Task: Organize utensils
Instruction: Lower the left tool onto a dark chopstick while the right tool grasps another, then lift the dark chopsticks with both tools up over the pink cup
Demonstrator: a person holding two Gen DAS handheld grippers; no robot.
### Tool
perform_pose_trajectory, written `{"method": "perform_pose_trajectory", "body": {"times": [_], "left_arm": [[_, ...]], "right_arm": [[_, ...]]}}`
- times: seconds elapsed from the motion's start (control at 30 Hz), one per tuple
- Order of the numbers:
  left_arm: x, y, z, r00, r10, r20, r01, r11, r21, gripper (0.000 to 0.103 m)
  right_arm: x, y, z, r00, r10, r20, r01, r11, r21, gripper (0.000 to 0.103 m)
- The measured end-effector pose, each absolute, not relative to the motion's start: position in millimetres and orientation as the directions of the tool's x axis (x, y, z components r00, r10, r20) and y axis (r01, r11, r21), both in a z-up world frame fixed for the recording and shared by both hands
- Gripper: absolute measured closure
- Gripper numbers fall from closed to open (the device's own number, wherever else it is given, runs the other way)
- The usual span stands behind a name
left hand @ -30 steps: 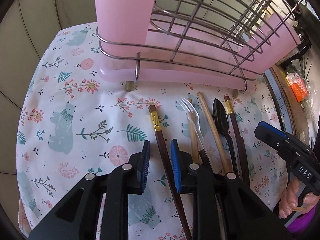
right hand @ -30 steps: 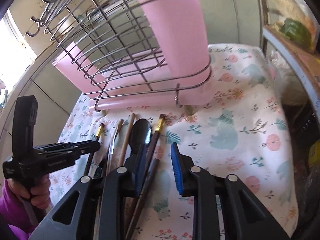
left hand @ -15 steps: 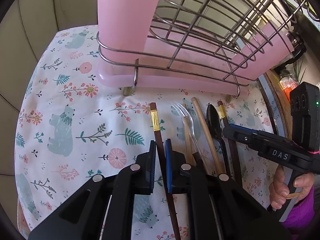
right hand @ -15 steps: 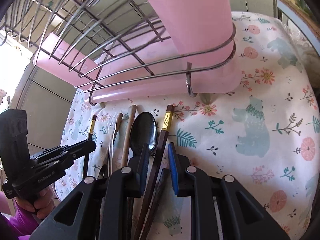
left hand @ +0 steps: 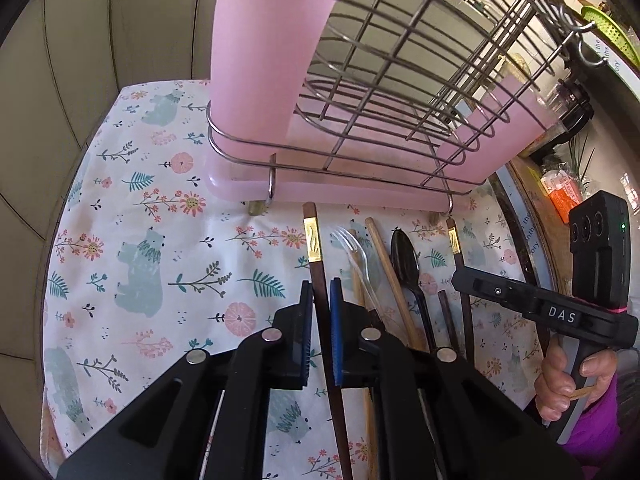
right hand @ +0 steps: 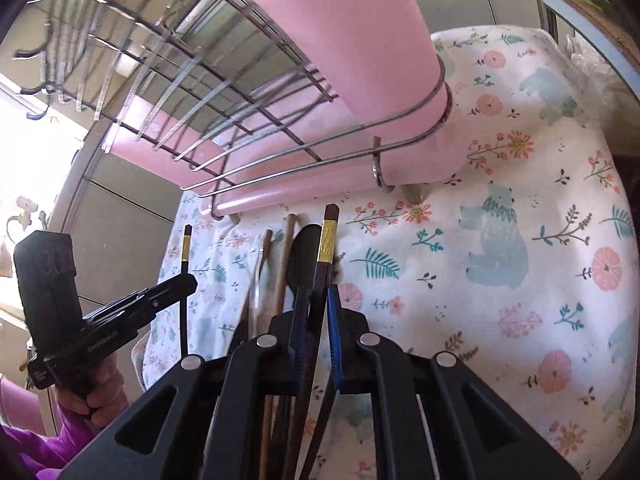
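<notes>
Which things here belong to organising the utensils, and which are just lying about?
For the job: left dark chopstick, right dark chopstick, wooden chopstick, clear fork, black spoon, pink-lined wire rack.
Lying about: floral cloth, orange packet.

Each of my cameras sits just behind its own jaws and looks steeply down, at close range, on the printed cloth (left hand: 152, 208). Both views share the pink wire rack (left hand: 360, 128) and the row of utensils (right hand: 296, 264), seen from opposite ends. Each view also takes in the other gripper at its edge.
</notes>
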State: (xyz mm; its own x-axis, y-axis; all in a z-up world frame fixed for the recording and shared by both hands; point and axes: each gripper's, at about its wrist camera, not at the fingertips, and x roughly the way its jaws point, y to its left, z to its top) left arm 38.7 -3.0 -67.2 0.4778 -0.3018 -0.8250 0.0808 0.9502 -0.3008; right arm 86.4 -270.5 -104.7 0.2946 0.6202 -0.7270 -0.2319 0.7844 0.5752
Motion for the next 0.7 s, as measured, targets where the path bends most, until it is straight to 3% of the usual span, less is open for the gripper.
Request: {"method": "perform_pose_trajectory", "body": {"times": [0.4,0.7], "left_arm": [[5.9,13.5,-9.8,0.630,-0.290,-0.720,0.096,0.950,-0.298,0.097],[-9.1,24.5,49.1,0.795,-0.280,-0.538,0.120,0.942,-0.313,0.098]], "right_arm": [[42.2,-290.0,-16.7,0.529,0.628,-0.571,-0.357,0.775,0.522,0.097],[27.4,-319.5,67.8,0.698,0.594,-0.400,-0.413,0.791,0.452,0.097]]}}
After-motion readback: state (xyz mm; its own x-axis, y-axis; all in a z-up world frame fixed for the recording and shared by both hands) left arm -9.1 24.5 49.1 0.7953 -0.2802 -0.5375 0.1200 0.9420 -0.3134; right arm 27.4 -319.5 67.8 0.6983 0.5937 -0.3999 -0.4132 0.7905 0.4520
